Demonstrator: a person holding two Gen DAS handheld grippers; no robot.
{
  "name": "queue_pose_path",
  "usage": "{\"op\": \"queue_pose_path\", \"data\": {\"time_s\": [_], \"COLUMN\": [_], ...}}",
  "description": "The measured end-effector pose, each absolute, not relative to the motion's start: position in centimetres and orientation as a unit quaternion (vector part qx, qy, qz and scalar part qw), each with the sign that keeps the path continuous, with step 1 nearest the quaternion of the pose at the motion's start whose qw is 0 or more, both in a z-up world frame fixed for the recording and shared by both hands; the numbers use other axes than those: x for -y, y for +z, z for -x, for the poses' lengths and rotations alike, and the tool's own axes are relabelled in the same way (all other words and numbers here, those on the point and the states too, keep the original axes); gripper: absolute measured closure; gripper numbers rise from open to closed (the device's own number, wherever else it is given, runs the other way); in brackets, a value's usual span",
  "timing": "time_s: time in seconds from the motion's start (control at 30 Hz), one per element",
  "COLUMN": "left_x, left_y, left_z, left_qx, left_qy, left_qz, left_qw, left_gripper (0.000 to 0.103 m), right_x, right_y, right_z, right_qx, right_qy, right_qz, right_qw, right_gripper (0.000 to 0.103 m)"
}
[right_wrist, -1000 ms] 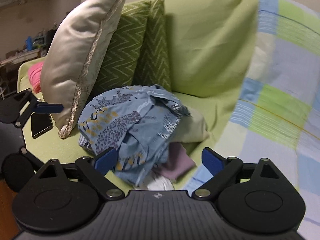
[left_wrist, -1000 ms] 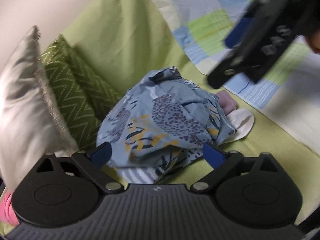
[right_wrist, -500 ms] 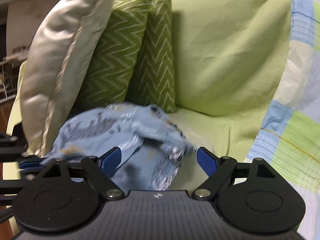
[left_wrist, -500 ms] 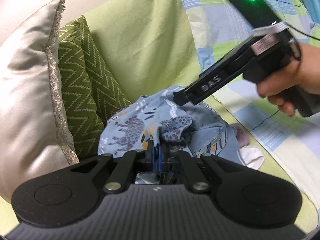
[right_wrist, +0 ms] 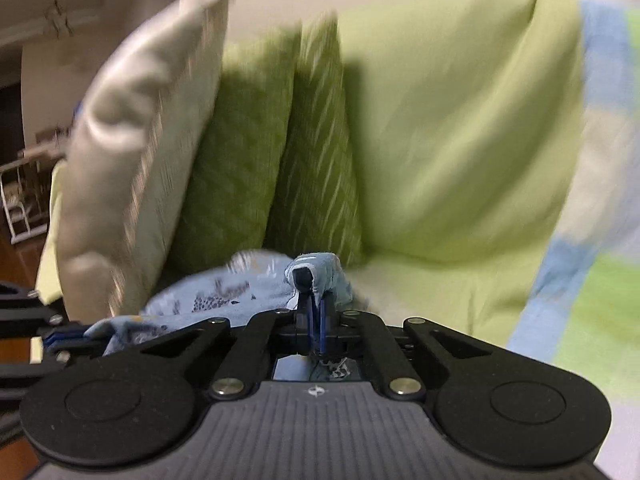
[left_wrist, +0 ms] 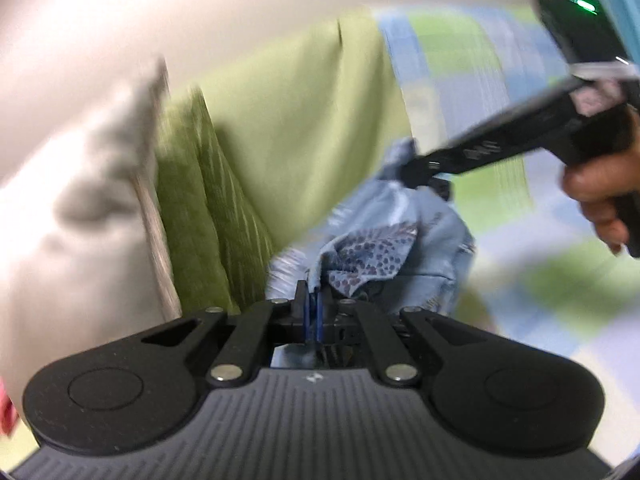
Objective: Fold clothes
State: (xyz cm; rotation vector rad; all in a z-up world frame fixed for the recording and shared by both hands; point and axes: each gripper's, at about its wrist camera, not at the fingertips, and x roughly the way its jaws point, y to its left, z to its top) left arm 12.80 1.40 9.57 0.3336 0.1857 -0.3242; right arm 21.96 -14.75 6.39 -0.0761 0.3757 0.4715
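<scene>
A light blue garment with an animal print hangs lifted in front of the green sofa back. My left gripper is shut on its near edge. My right gripper is shut on another part of the same garment, with cloth bunched over its fingertips. In the left wrist view the right gripper reaches in from the right, a hand on its handle. The left gripper shows at the left edge of the right wrist view. Both views are motion-blurred.
A cream pillow and green zigzag cushions lean at the left of the sofa. A blue and green checked blanket covers the sofa's right side. The green sofa back is behind the garment.
Both grippers went from open to shut, the left first and then the right, each on the blue garment. The garment has been lifted off the clothes pile, and both views swung upward.
</scene>
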Motion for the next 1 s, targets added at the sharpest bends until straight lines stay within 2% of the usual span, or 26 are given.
{"op": "queue_pose_path", "data": {"time_s": [0.27, 0.4, 0.73, 0.87, 1.0], "left_x": [2.5, 6.3, 17.3, 20.0, 22.3], "left_y": [18.3, 20.9, 21.8, 21.9, 19.5], "left_z": [-8.7, -5.6, -0.6, 0.0, -2.7], "left_qx": [-0.016, 0.008, -0.003, -0.015, -0.077], "left_qy": [-0.225, -0.279, -0.432, -0.492, -0.521], "left_qz": [-0.129, -0.112, -0.097, -0.06, 0.0], "left_qw": [0.966, 0.954, 0.897, 0.868, 0.85], "left_gripper": [0.102, 0.102, 0.102, 0.102, 0.102], "right_x": [22.3, 26.3, 36.5, 39.6, 42.1], "right_y": [19.5, 23.2, 24.8, 25.3, 26.1], "right_z": [-12.0, -5.6, 7.0, 10.0, 9.1], "right_qx": [-0.074, -0.036, -0.035, -0.03, -0.025], "right_qy": [0.169, 0.119, -0.018, -0.063, -0.074], "right_qz": [0.028, 0.042, 0.048, 0.049, 0.057], "right_qw": [0.982, 0.991, 0.998, 0.996, 0.995], "right_gripper": [0.102, 0.102, 0.102, 0.102, 0.101]}}
